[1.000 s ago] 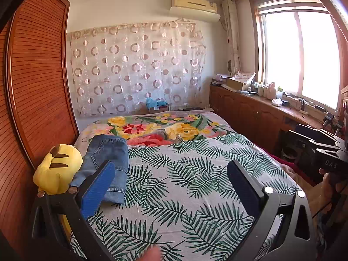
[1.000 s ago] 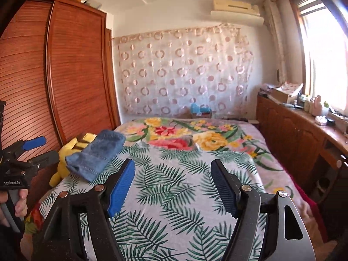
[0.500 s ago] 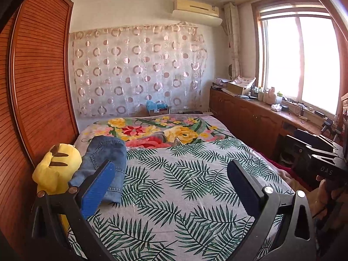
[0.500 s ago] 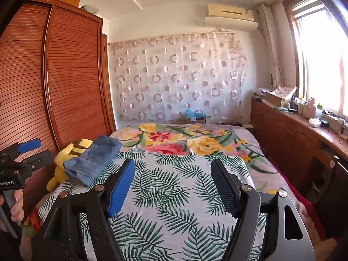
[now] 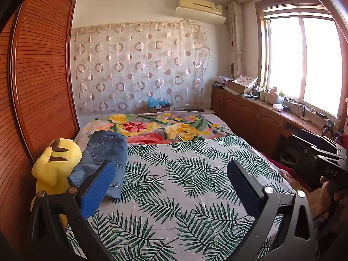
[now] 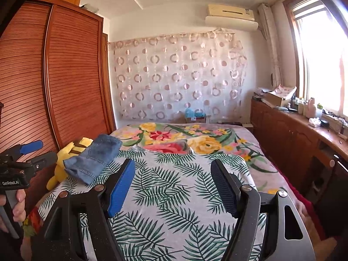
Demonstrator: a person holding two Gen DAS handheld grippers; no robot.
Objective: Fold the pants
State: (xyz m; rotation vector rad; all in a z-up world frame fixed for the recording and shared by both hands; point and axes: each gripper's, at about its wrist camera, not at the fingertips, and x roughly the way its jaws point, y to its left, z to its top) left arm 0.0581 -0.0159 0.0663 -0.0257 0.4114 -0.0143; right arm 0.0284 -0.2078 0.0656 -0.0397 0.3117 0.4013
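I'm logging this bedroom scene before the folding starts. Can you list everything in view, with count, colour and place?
jeans: one, blue denim, already bundled, on the bed's left edge, leaning on the toy
plush toy: one, yellow, between bed and wardrobe
leaf sheet: one, white with green fronds, over the near bed
flower blanket: one, multicoloured, far end of bed
wardrobe: one, reddish wood, left wall
curtain: one, sheer with circles, back wall
air conditioner: one, cream, above the curtain
cabinets: one wooden row, cluttered top, under the window
window: one, bright, right wall
left claw: open, empty
right claw: open, empty
hand: gripping the left claw's handle
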